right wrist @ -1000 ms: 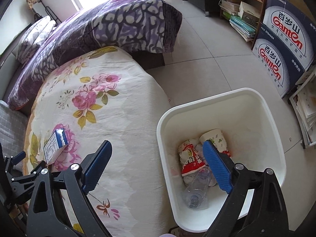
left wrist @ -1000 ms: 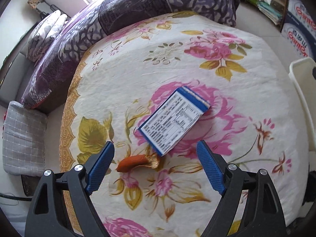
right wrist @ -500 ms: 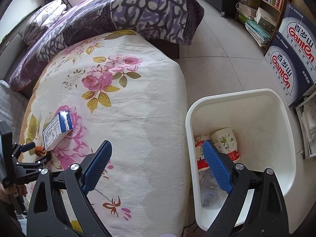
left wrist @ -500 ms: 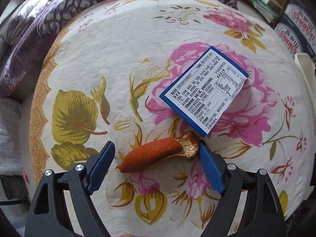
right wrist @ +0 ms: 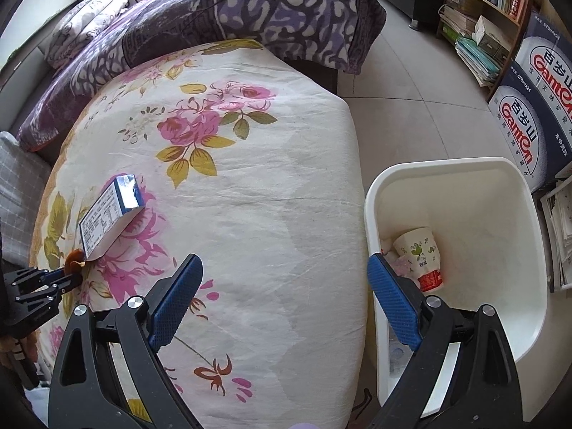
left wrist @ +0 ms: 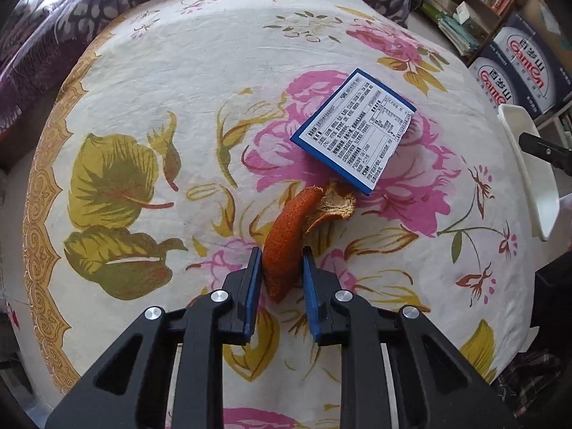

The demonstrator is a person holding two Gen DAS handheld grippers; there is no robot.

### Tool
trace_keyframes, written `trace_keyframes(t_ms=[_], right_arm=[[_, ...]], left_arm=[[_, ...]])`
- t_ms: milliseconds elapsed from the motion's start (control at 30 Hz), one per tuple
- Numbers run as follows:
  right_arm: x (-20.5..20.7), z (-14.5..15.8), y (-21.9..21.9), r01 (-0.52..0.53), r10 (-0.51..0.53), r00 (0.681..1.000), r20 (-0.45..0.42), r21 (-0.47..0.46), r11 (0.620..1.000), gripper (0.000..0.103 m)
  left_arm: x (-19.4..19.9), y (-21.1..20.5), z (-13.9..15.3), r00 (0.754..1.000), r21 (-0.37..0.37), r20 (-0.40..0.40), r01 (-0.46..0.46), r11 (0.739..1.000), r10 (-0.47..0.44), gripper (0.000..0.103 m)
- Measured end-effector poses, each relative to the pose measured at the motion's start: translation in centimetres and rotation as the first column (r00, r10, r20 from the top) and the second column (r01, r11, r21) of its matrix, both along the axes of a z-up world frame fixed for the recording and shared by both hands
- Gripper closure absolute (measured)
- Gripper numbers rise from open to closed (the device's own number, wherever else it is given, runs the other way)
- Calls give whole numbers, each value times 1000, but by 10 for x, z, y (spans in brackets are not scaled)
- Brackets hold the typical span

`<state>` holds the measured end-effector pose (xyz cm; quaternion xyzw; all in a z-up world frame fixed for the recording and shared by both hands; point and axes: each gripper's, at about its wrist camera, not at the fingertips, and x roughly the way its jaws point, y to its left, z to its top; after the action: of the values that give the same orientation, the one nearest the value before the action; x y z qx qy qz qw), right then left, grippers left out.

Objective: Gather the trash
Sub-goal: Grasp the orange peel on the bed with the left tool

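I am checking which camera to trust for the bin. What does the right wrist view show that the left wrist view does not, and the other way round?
Only the right wrist view shows inside the white bin, with a paper cup and a red wrapper, and the open right gripper.

Only the left wrist view shows up close the left gripper shut on the orange peel.

Both show the floral cloth, the blue box and the Ganten cartons; the left view catches only the bin's rim.

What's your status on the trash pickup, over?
Left gripper shut on orange peel, peel on the floral bedspread. Right gripper open, empty, by white bin. Blue box lies beside the peel; path clear.
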<state>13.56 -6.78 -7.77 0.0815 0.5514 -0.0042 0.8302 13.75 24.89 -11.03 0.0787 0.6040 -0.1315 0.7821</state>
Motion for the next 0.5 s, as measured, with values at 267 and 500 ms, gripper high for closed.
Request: trace_keyframes(t_ms=[267,500], right_arm=[[-1,0,2,-2,2,1000,0,-1,1000,14],[1,-4,9,-17,18,999,-27,26,1000,14]], left_arm=[[4,-14,-1,999,65,38,-1,998,-1,57],[5,-15,6,999,32,35,-17,999,15,82]])
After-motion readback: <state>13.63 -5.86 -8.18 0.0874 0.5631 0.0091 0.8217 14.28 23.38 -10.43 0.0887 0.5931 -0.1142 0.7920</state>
